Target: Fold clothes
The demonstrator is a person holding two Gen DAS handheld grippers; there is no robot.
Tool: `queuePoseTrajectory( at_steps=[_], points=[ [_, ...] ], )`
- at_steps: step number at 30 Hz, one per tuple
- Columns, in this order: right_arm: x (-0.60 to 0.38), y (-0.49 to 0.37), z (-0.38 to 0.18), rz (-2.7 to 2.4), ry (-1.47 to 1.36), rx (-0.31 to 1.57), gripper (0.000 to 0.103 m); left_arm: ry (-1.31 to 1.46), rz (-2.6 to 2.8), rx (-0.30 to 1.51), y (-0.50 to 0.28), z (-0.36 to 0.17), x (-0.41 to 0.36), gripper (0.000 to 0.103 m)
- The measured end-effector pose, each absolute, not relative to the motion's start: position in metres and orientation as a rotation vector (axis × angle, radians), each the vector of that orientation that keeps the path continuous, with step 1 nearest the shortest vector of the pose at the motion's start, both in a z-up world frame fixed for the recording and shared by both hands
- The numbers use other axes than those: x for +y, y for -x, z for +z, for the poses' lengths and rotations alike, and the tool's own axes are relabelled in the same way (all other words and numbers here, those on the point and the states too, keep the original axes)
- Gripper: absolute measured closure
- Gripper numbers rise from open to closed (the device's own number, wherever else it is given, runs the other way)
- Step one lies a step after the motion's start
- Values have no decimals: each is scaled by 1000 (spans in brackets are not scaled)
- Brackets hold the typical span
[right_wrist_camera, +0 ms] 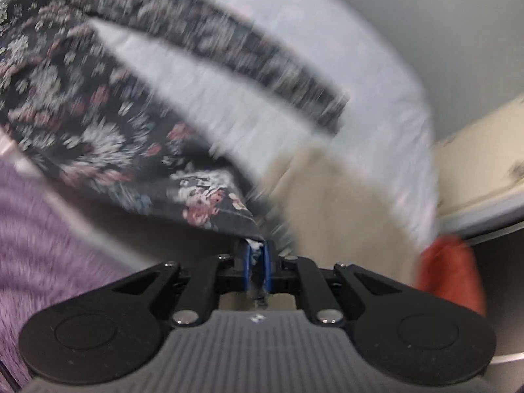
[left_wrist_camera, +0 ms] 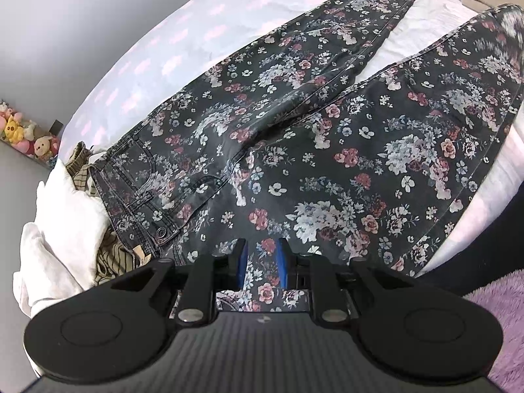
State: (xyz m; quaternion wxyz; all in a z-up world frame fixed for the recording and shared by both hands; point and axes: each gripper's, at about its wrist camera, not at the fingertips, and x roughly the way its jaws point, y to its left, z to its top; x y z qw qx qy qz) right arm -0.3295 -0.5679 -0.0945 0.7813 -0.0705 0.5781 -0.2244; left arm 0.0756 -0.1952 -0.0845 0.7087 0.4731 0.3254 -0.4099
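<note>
Floral trousers [left_wrist_camera: 294,124] lie spread across a white bed [left_wrist_camera: 183,36], waistband near left beside a rumpled white garment [left_wrist_camera: 65,216], legs splayed toward the far right. The left gripper [left_wrist_camera: 261,255] hovers over the seat, its blue pads slightly parted, gripping nothing. The right gripper [right_wrist_camera: 257,257] is clenched on one leg's hem, raised off the bed. Carrying that hem over squarely onto the other leg would likely keep the fold clean. Motion blur smears the right view; a beige garment [right_wrist_camera: 334,203] there stays indistinct.
</note>
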Motion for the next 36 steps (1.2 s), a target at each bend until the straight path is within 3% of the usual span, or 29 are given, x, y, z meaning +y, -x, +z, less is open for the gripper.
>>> queuePoseTrajectory(
  at_steps=[3, 8, 16, 23, 26, 28, 33, 36],
  points=[
    [-573, 338, -105, -481, 41, 1250, 91, -1042, -896, 728, -79, -83, -192, 86],
    [-579, 354, -96, -477, -23, 1242, 71, -1026, -882, 742, -83, -86, -188, 85],
    [-614, 382, -72, -575, -314, 1042, 66, -1033, -879, 757, -84, -91, -187, 85],
    [-653, 377, -111, -744, -579, 944, 66, -1035, -842, 753, -86, -84, -177, 79],
    [-664, 381, -125, -757, -703, 873, 70, -1039, -810, 762, -91, -83, -168, 78],
    [-663, 379, -125, -760, -723, 853, 85, -1041, -785, 771, -96, -82, -162, 78],
    [-653, 374, -92, -817, -582, 863, 88, -1031, -729, 812, -114, -84, -142, 74],
    [-659, 378, -74, -907, -465, 878, 96, -1034, -708, 831, -123, -87, -132, 74]
  ],
)
